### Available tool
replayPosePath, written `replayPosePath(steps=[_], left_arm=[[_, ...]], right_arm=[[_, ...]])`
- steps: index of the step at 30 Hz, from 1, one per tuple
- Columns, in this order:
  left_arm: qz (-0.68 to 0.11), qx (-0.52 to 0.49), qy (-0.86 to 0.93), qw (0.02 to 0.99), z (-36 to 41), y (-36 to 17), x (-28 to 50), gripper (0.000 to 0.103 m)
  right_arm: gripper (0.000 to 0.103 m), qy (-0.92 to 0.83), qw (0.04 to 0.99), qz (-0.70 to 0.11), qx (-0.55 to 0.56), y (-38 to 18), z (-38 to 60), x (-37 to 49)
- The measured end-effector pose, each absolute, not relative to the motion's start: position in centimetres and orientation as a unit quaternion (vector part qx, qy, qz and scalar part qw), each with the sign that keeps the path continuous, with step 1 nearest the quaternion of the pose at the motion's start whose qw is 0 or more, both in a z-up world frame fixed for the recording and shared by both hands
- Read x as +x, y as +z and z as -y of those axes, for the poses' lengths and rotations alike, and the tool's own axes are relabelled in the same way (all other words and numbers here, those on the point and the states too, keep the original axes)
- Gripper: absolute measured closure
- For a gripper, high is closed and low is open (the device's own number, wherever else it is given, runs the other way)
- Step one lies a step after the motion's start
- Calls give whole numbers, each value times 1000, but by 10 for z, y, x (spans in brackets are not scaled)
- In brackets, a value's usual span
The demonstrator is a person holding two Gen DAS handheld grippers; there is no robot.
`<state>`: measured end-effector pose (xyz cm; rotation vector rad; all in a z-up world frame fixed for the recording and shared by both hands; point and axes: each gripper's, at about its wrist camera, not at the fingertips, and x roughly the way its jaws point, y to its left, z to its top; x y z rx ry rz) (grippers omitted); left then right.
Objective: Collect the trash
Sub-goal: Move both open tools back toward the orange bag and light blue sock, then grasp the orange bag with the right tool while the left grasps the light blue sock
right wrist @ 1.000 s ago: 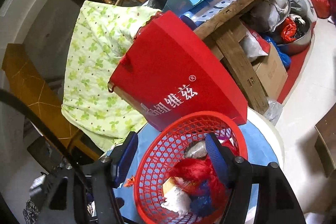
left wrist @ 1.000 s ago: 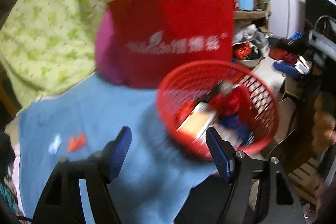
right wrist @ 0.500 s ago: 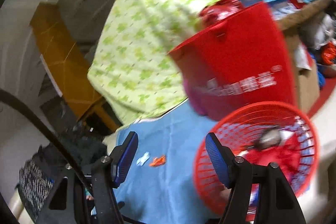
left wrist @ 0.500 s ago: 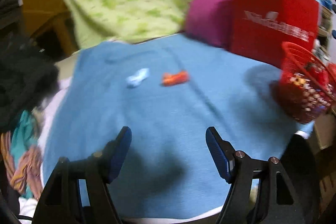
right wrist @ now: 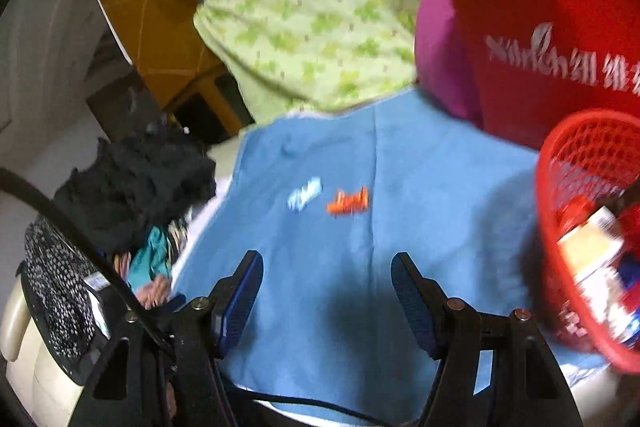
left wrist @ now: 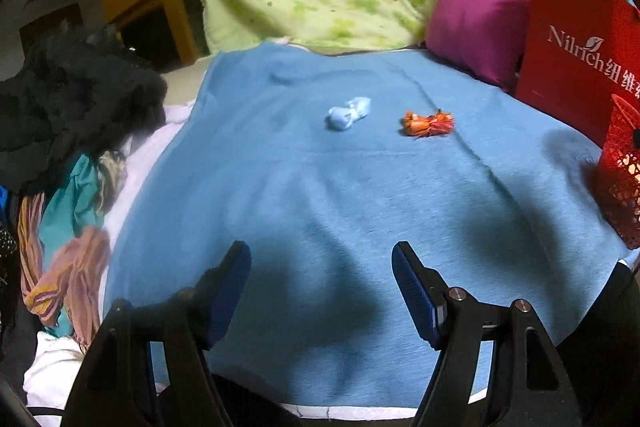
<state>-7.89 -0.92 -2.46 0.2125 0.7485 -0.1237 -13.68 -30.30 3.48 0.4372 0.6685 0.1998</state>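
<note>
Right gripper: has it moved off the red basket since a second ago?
Yes. The right gripper was over the red basket; now the basket sits at the view's right edge, and the gripper faces the blue cloth toward the orange scrap.

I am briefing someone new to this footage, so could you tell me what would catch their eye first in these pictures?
Two small scraps lie side by side mid-way across the blue cloth: a pale blue wad and an orange wrapper to its right. At the right edge stands a red basket already holding trash, with a red bag behind it. Both grippers, left and right, hover open and empty above the cloth's near part.
</note>
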Motion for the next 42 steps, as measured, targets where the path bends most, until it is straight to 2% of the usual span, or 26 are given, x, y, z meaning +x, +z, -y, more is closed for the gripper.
replayPosePath(steps=[11,26,31,35,39,42], left_arm=[[-373,94,-50,922,-8,-35,-66,29],[-388,95,-66,914,-33,-50,16,29],[-381,93,-102,914,-19,-47,80,29],[-375,88,-139,912,7,-48,126,29],[-391,79,-197,896,39,-57,174,29],[-410,86,-213,882,57,-71,196,29]], right_arm=[[32,118,893,-369,227,14,288,-84],[35,105,811,-444,365,-55,292,71],[44,70,784,-470,400,-91,299,123],[59,61,768,-485,413,-112,299,152],[72,70,786,-476,388,-109,296,163],[73,82,795,-474,371,-107,296,162]])
